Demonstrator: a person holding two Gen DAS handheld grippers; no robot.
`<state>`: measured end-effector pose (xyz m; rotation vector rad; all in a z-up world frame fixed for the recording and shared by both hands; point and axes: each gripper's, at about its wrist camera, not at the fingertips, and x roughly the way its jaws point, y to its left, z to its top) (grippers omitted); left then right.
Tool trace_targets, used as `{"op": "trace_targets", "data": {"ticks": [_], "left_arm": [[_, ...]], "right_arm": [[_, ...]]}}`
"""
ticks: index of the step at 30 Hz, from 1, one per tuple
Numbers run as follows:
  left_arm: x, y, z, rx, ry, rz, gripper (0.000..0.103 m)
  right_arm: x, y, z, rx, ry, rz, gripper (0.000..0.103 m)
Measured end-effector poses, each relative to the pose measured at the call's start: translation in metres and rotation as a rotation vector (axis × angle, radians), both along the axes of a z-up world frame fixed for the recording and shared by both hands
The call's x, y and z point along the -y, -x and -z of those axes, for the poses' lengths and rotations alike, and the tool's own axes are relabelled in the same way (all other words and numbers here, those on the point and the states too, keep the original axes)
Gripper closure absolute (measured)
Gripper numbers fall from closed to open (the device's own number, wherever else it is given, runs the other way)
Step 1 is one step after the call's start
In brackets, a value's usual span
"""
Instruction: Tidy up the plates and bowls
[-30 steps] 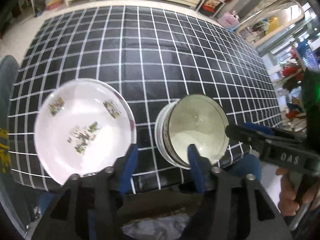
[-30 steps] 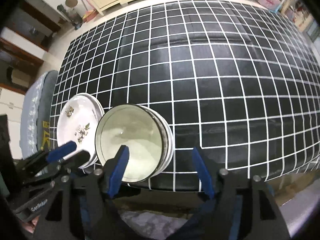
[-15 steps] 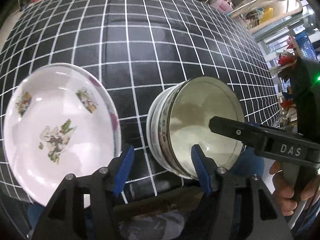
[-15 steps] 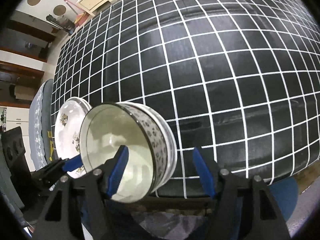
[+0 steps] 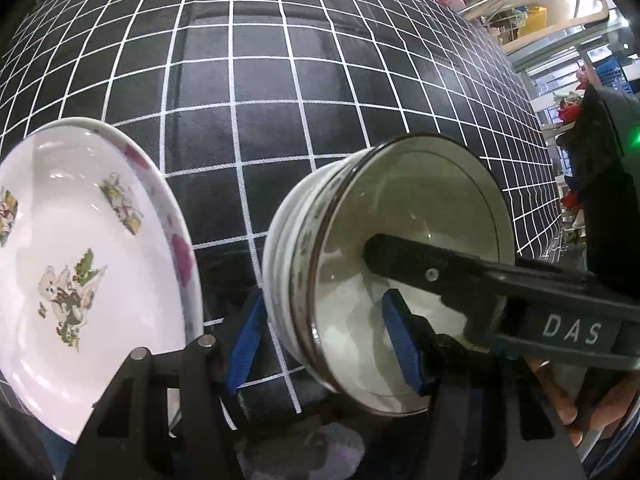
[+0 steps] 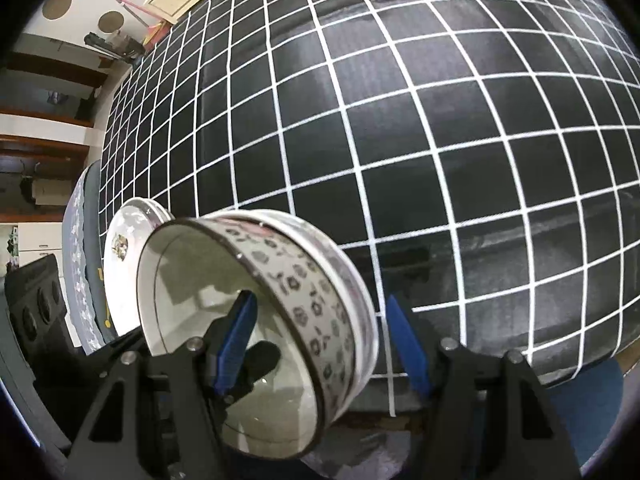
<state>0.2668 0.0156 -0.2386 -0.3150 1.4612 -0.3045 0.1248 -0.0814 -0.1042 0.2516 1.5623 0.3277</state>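
Observation:
A stack of patterned bowls (image 5: 352, 264) (image 6: 288, 280) stands near the table's front edge on the black checked cloth. My left gripper (image 5: 324, 340) is open with its jaws astride the stack's left wall. My right gripper (image 6: 320, 332) is open astride the right wall, one finger inside the top bowl. The right gripper's finger (image 5: 460, 268) reaches across the bowl in the left wrist view. A stack of white floral plates (image 5: 80, 256) (image 6: 124, 248) lies left of the bowls.
The checked tablecloth (image 5: 280, 80) (image 6: 400, 120) stretches far behind the dishes. A grey chair (image 6: 80, 240) stands at the table's left end. Shelves and clutter (image 5: 560, 20) stand beyond the right side.
Both grippers have moved in and down onto the bowl stack, from hovering before it to straddling its walls. Their jaws stayed open. The plates have not moved.

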Motion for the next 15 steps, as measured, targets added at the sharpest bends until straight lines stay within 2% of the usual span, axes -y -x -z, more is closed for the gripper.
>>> {"op": "trace_targets", "data": {"ticks": [4, 10, 15], "left_arm": [[0.002, 0.000, -0.001, 0.005, -0.012, 0.002, 0.046], [0.007, -0.002, 0.001, 0.018, -0.011, -0.014, 0.045], [0.013, -0.002, 0.000, 0.026, -0.042, -0.009, 0.040]], "right_arm": [[0.000, 0.001, 0.002, -0.002, -0.020, 0.006, 0.032], [-0.005, 0.006, -0.003, 0.044, 0.007, -0.005, 0.035], [-0.005, 0.007, -0.003, 0.046, 0.017, 0.001, 0.035]]}}
